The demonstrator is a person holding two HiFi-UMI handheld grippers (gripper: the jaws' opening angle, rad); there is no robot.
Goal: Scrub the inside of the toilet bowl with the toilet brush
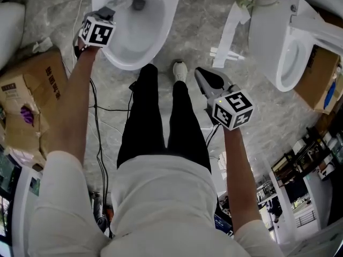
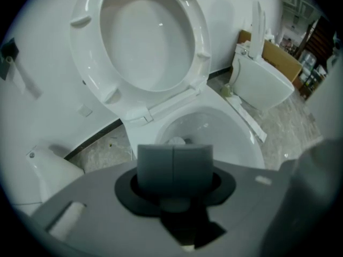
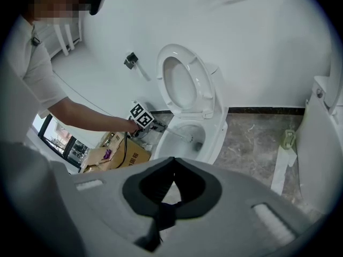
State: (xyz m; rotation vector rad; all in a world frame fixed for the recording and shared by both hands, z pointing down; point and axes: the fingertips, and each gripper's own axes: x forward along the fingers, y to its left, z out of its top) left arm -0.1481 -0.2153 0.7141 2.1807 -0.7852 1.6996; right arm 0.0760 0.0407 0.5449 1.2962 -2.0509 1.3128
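The white toilet bowl (image 1: 126,58) stands open at the top of the head view, its seat and lid (image 2: 144,36) raised against the wall. My left gripper (image 1: 109,10) is over the bowl's left rim, shut on the toilet brush (image 1: 122,2). The brush handle (image 3: 179,136) slants down into the bowl toward the drain. In the left gripper view only the brush tip (image 2: 176,141) shows above the closed jaws (image 2: 174,165). My right gripper (image 1: 201,74) hangs away from the bowl, above the floor by the person's right leg. Its jaws (image 3: 172,167) are shut with nothing in them.
A second toilet (image 1: 278,52) stands at the right, with a white strip (image 1: 228,33) on the floor beside it. Cardboard boxes (image 1: 32,100) sit at the left. Cables (image 1: 99,122) run along the floor. The person's legs and a shoe (image 1: 180,71) are just before the bowl.
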